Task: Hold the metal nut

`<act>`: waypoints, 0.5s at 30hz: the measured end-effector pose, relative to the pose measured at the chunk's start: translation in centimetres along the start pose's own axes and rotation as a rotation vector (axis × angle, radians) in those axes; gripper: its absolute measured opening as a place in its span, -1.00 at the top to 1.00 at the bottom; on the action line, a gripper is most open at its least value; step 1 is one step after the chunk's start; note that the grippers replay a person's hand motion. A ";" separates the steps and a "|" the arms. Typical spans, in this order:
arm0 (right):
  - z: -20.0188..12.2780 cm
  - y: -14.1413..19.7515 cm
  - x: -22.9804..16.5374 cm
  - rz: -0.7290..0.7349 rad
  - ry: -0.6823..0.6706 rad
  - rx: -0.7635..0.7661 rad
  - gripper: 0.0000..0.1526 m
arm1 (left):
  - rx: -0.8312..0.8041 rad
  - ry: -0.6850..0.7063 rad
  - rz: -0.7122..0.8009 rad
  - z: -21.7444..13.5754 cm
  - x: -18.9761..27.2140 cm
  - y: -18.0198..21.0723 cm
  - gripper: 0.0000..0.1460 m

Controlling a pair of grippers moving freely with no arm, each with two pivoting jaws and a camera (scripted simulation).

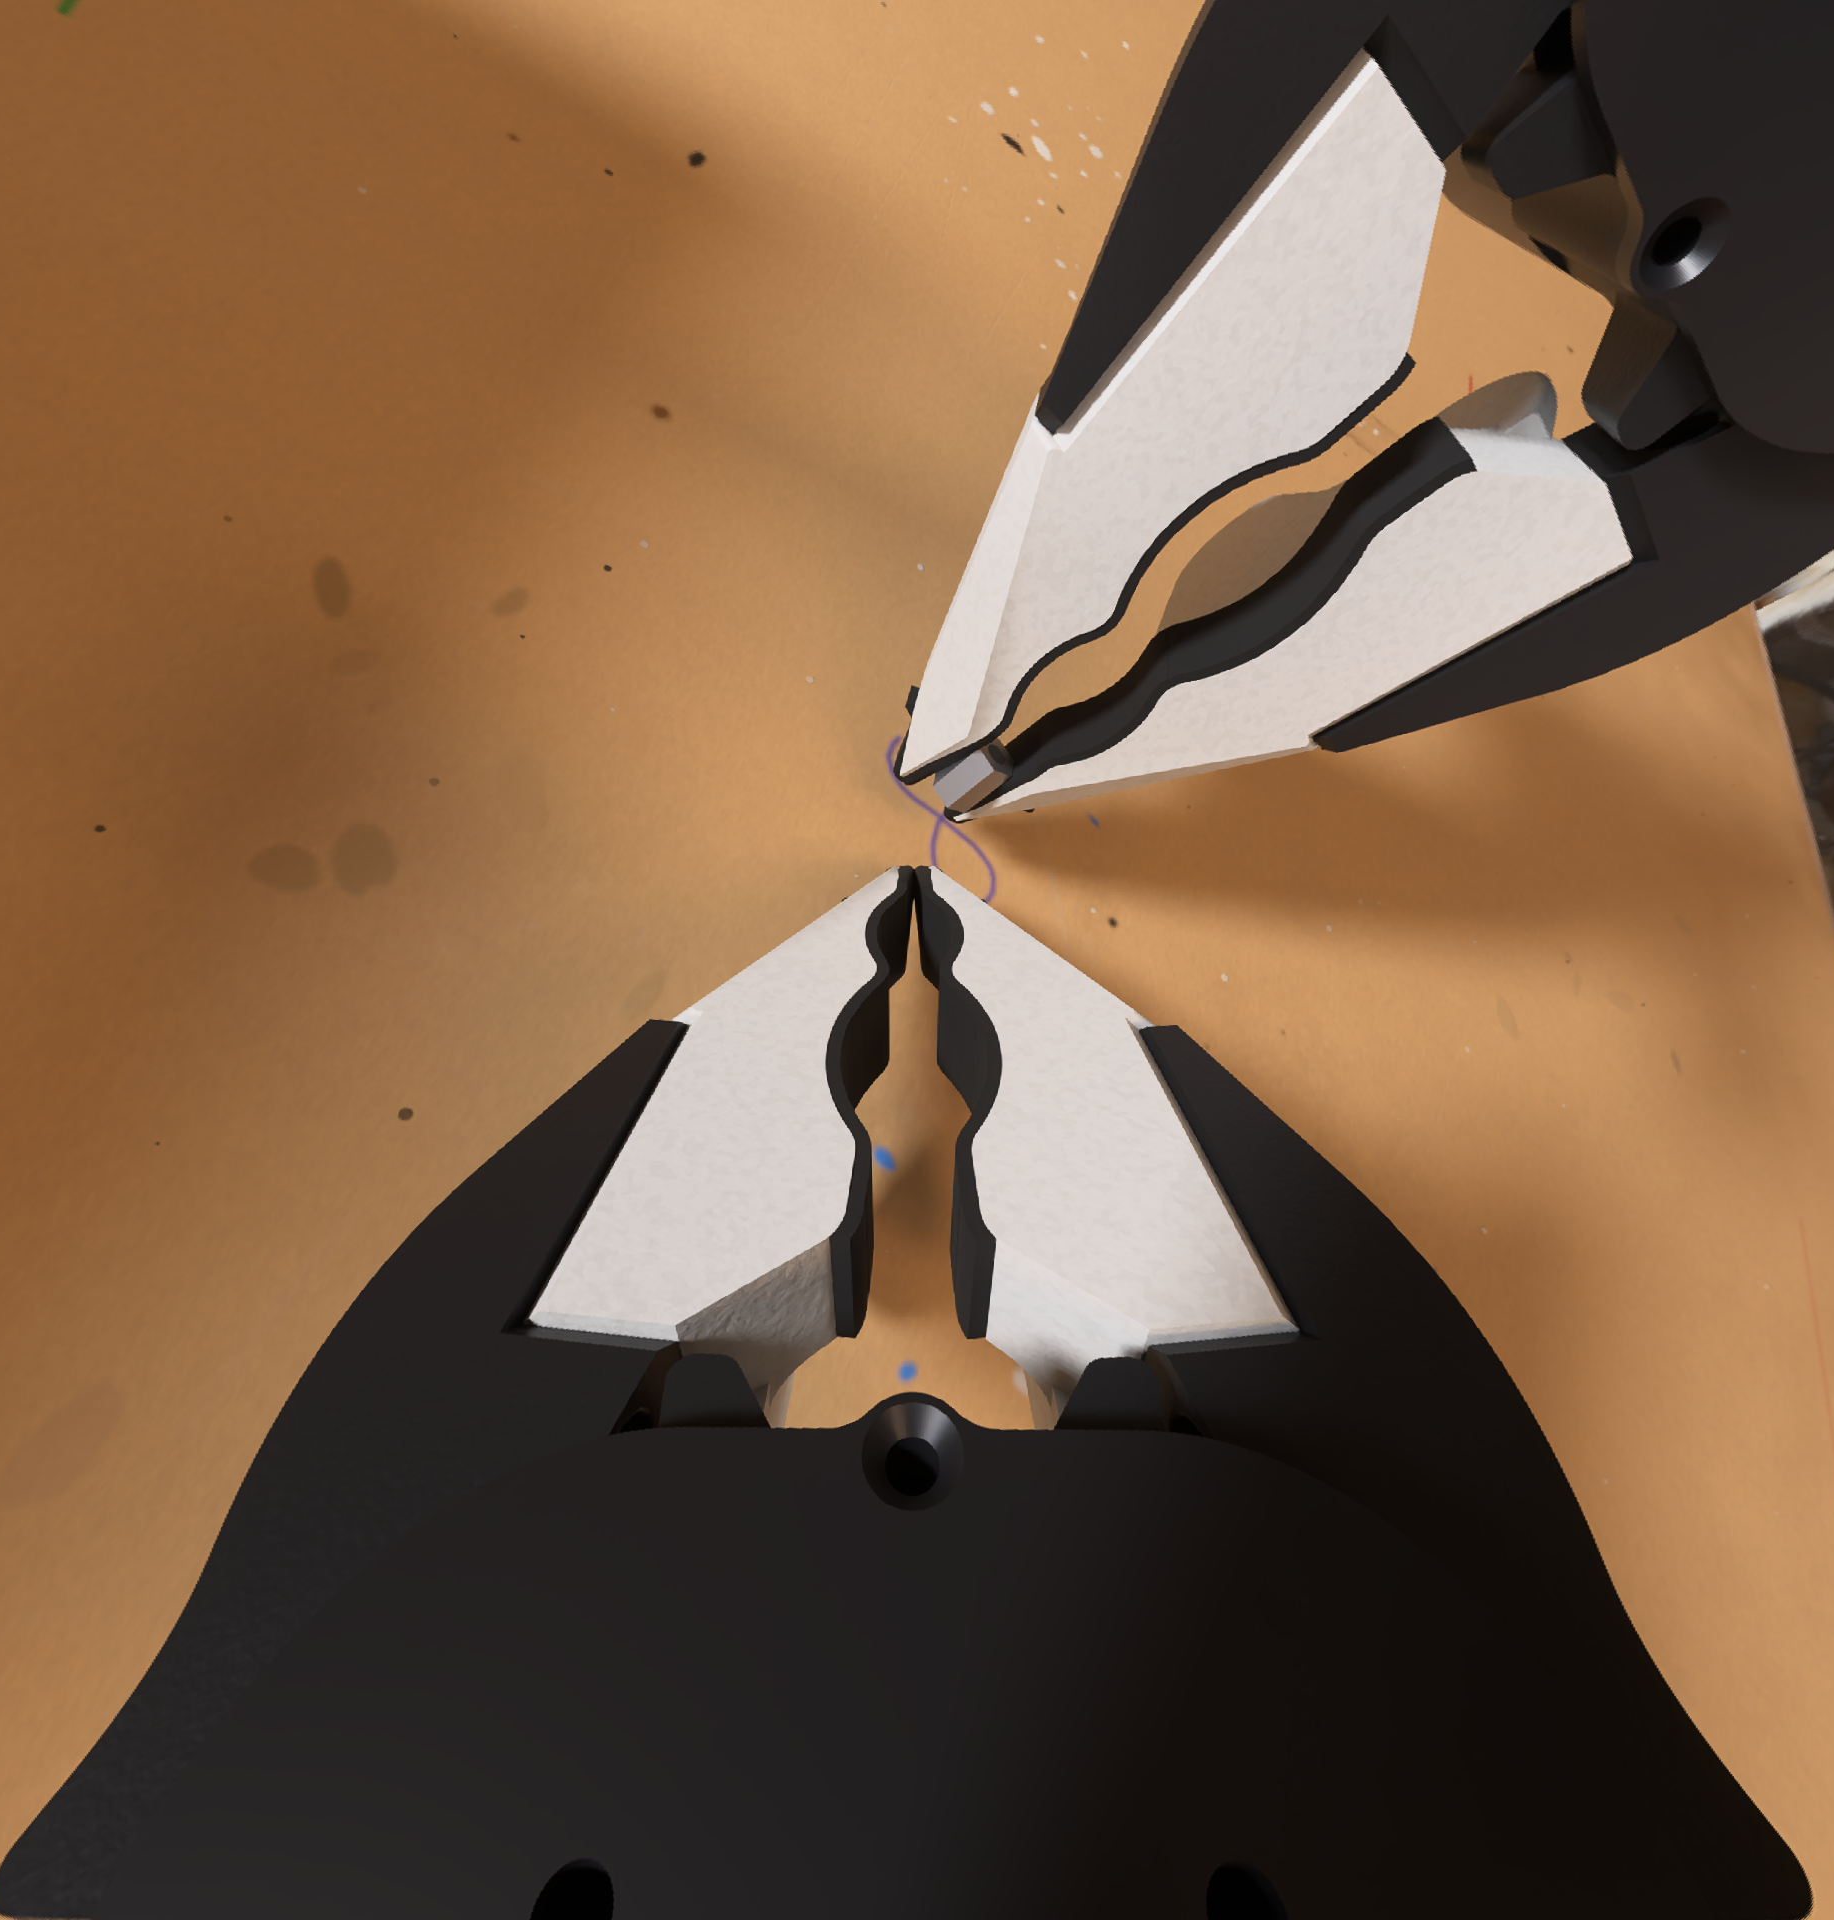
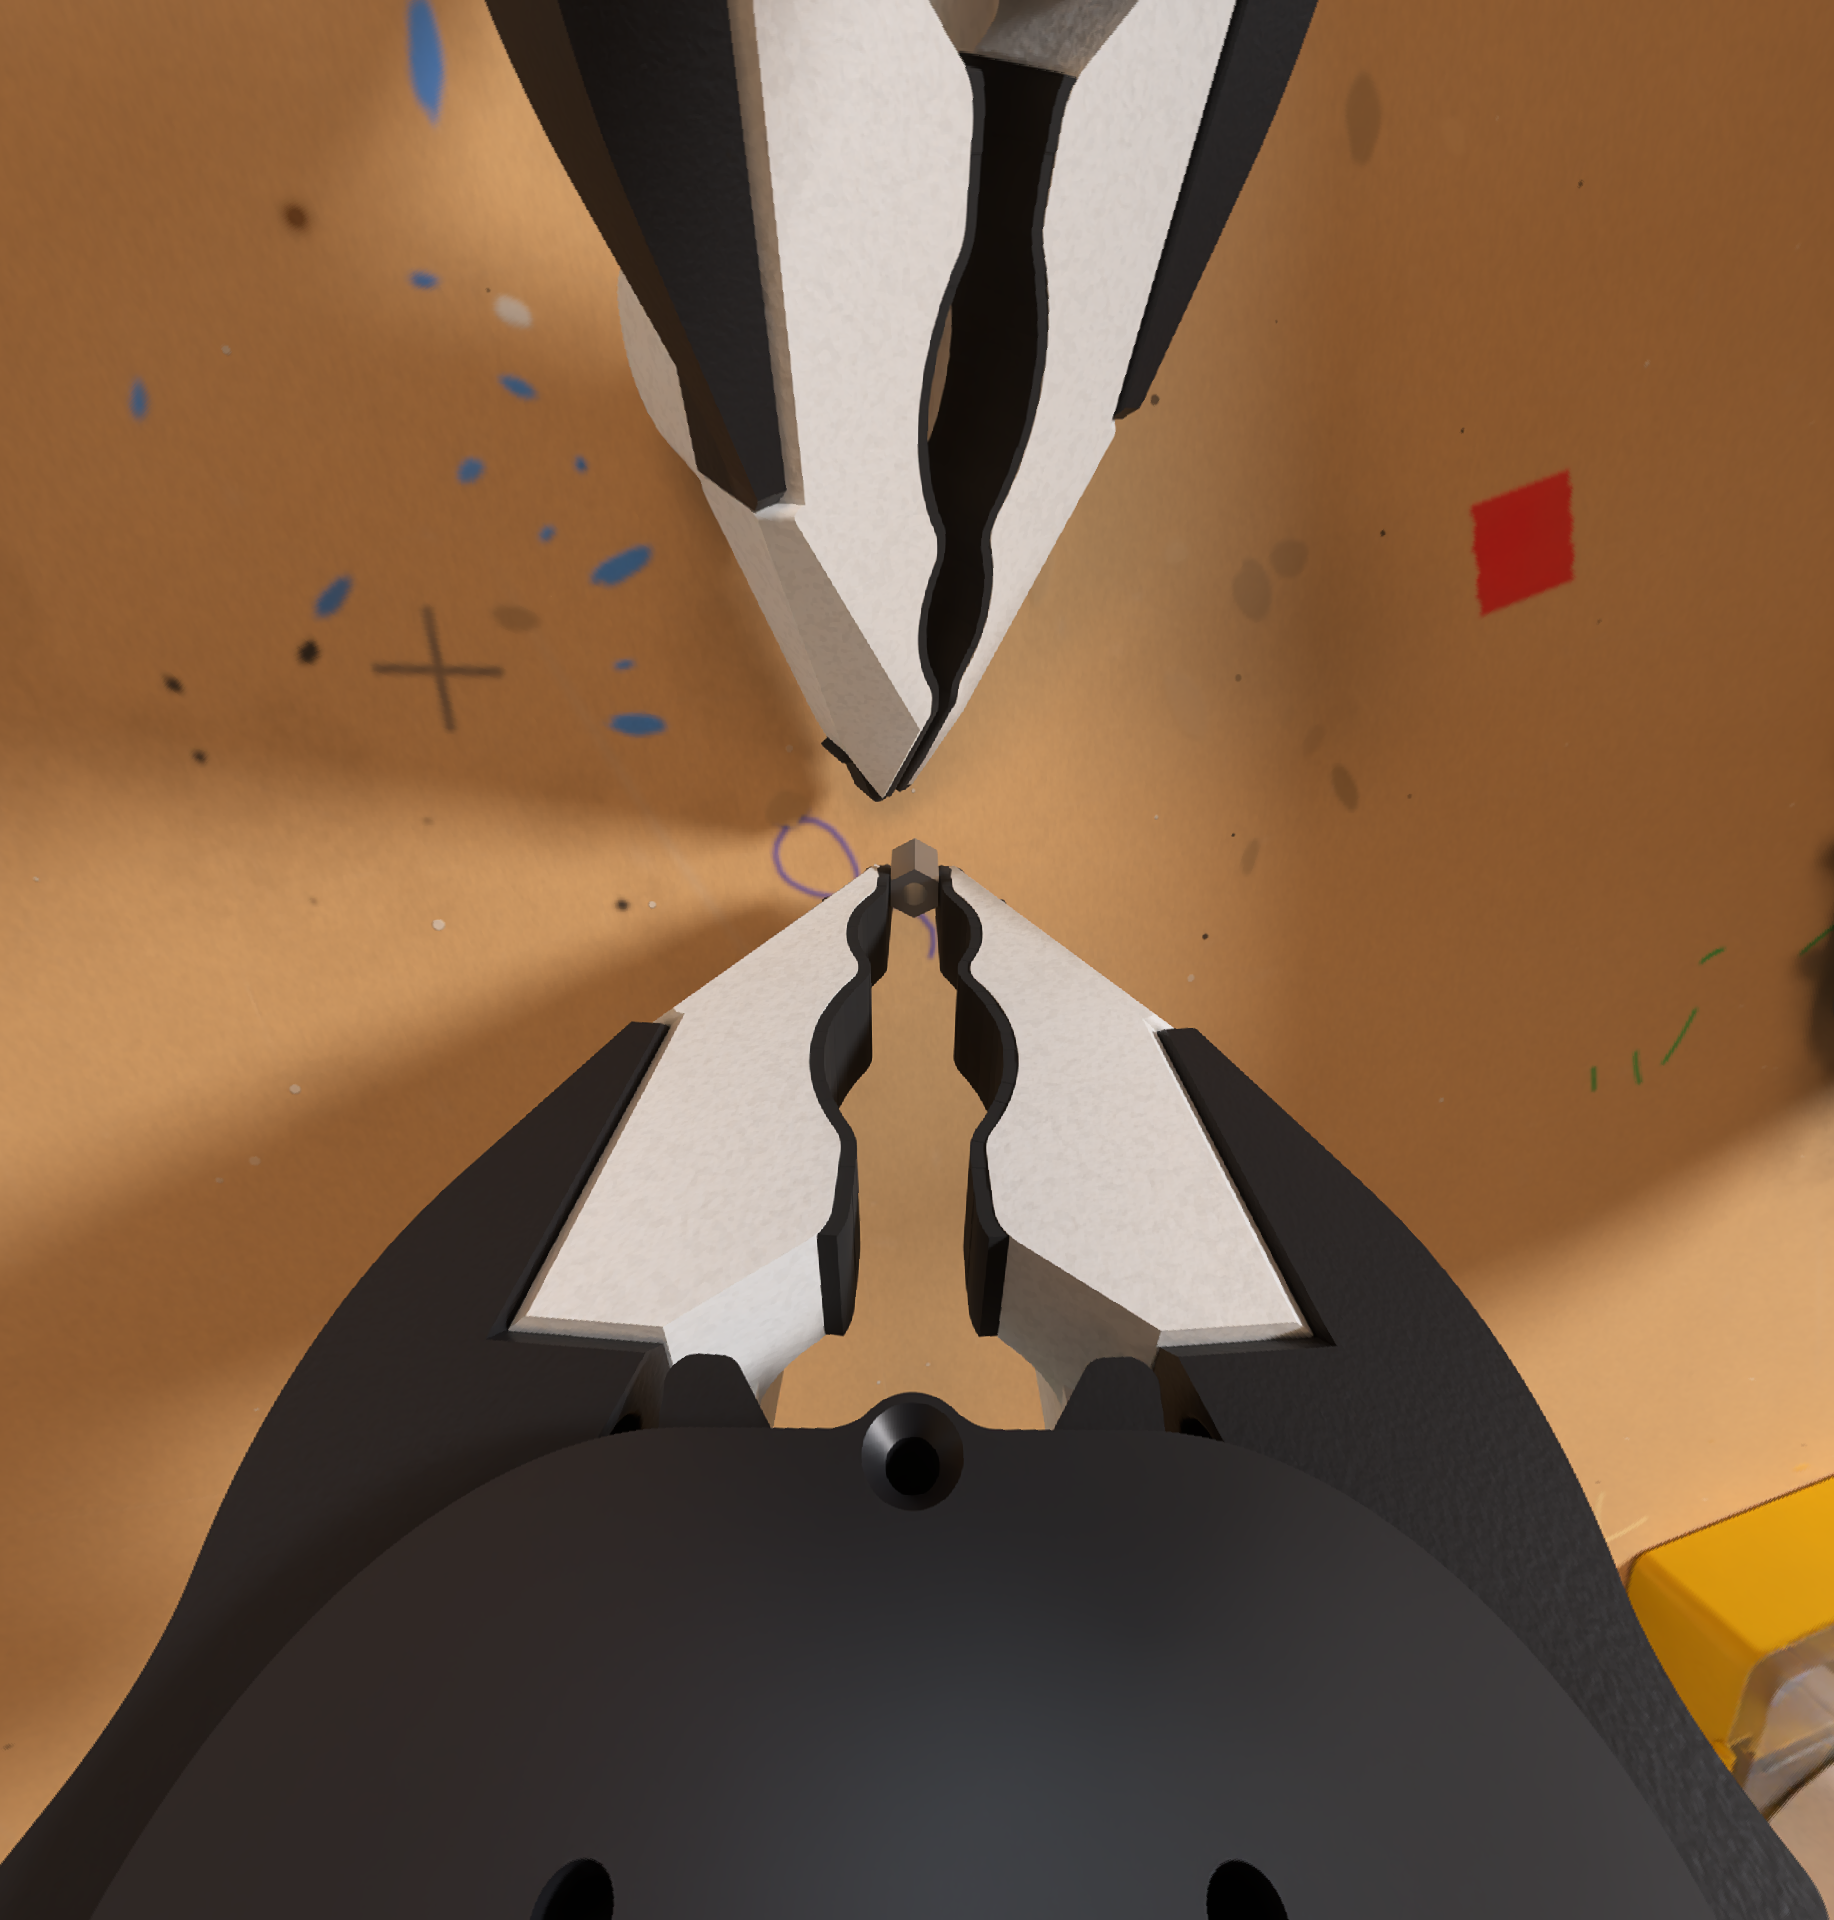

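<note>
Presently, your right tool (image 2: 911, 883) pinches the metal nut (image 2: 912, 878) at its very tips, above the counter (image 1: 373, 416), keeping it exposed. Your left tool (image 1: 913, 871) sits closed and empty, tips just beside the nut.

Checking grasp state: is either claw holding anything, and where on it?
The right claw pinches the metal nut by opposite sides at its fingertips. The left claw is shut, holding nothing.
</note>
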State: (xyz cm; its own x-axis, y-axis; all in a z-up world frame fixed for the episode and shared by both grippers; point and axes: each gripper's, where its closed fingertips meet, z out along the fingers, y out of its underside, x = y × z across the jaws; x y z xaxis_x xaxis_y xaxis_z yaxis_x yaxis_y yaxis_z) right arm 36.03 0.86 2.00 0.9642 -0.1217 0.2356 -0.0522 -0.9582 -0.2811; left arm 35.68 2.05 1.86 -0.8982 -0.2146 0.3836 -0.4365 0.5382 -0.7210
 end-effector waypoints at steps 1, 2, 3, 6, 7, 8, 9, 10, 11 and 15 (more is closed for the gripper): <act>0.0 0.0 0.0 0.011 -0.008 -0.004 0.90 | 0.000 0.007 -0.008 0.0 0.0 0.0 1.00; 0.0 0.0 0.0 0.014 -0.013 -0.013 0.90 | -0.001 0.013 -0.015 0.0 0.0 0.0 1.00; 0.0 0.0 0.0 0.014 -0.017 -0.026 0.90 | -0.001 0.018 -0.020 0.0 0.0 0.0 1.00; 0.1 0.0 0.0 0.036 -0.053 -0.052 0.90 | -0.002 0.029 -0.032 0.0 0.0 0.0 1.00; 0.1 0.0 0.0 0.048 -0.067 -0.054 0.90 | -0.002 0.030 -0.034 0.0 0.0 0.0 1.00; 0.1 0.0 0.0 0.058 -0.079 -0.057 0.90 | -0.002 0.031 -0.035 0.0 0.0 0.0 1.00; 0.1 0.0 -0.1 0.069 -0.094 -0.060 0.90 | -0.002 0.030 -0.035 0.0 0.0 0.0 1.00; 0.1 0.0 -0.1 0.078 -0.104 -0.063 0.90 | -0.002 0.030 -0.034 0.0 0.0 0.0 1.00; 0.1 0.0 -0.1 0.079 -0.103 -0.065 0.90 | -0.002 0.028 -0.032 0.0 0.0 0.0 1.00; 0.1 -0.1 -0.1 0.067 -0.061 -0.073 0.90 | -0.001 0.020 -0.023 0.0 0.0 0.0 1.00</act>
State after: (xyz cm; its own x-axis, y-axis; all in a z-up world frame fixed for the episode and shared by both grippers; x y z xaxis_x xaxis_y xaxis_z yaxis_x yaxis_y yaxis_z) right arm 35.98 0.98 1.90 0.9717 -0.1726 0.1612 -0.1340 -0.9650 -0.2252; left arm 35.70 2.06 1.82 -0.8866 -0.2107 0.4118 -0.4572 0.5341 -0.7111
